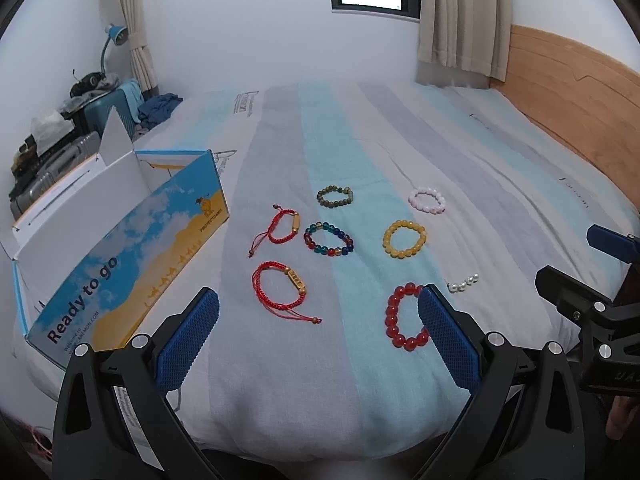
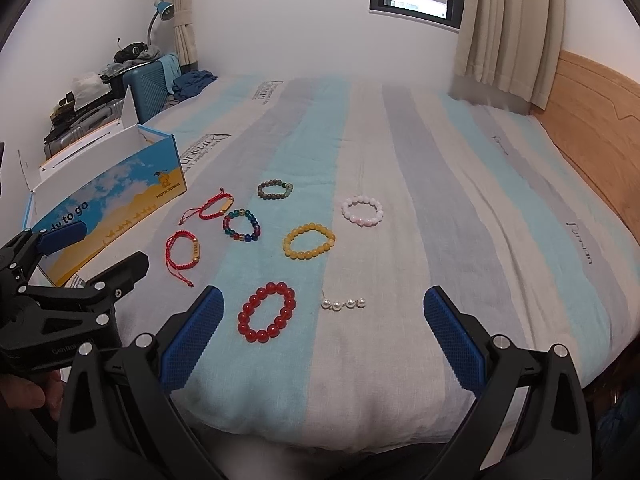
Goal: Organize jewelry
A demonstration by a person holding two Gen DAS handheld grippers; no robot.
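Striped bed [image 2: 400, 200], bracelets laid out. We note left gripper [image 1: 320, 320] and right gripper [image 2: 320, 320] both spread wide, empty. Red bead bracelet [image 2: 266, 312] just ahead-left of right gripper; open box [image 1: 120, 248] far left. We advise: pinch one bead section, lift clear, avoid pearl piece [image 2: 344, 303] alongside.

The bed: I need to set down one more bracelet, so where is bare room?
Bare bedspread lies right of the pink bracelet toward the headboard, and beyond the green bracelet. Crowded between the box and the pearls.
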